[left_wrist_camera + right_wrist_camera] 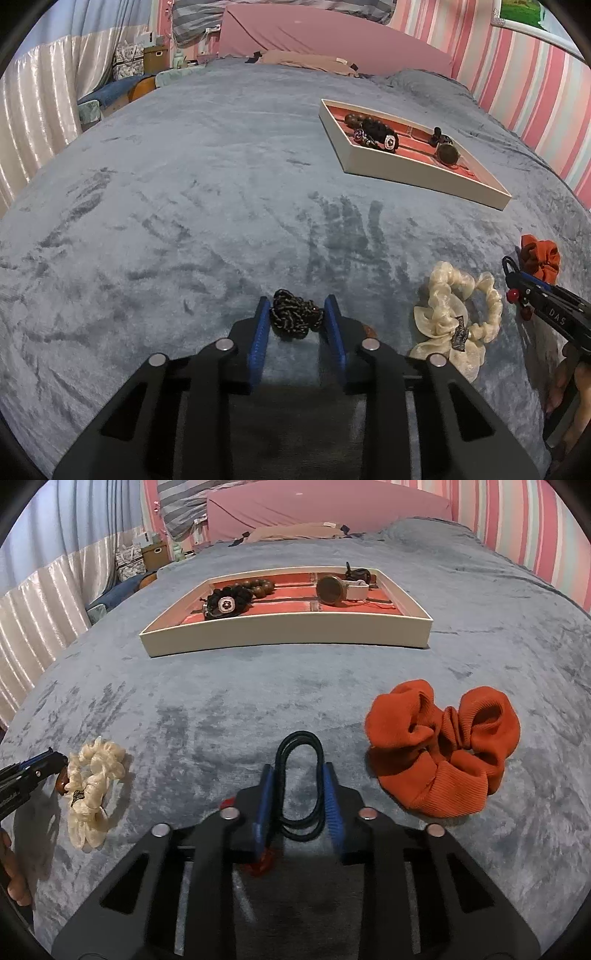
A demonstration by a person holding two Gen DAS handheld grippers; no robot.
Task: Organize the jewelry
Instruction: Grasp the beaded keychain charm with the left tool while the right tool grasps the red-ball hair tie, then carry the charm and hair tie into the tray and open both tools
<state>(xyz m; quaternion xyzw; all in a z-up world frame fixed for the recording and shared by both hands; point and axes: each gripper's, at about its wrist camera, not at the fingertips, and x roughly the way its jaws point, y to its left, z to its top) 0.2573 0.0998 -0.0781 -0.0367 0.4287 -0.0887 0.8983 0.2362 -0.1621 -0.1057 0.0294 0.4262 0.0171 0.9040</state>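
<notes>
Left gripper (297, 314) clamped on black beaded bracelet (293, 320) between fingers. Right gripper (299, 788), lettered "DAS", pinching black hair tie (300, 786), loop poking past fingertips. Jewelry tray (288, 633) well beyond.

Orange scrunchie (443, 753), cream scrunchie (458, 314), grey-blue bedspread (184, 206), pink-lined white tray (288, 631)

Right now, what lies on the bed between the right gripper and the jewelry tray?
Nothing: in the right wrist view, the stretch from the right gripper, which has a black hair tie between its fingers, to the jewelry tray is bare blue-grey blanket.
</notes>
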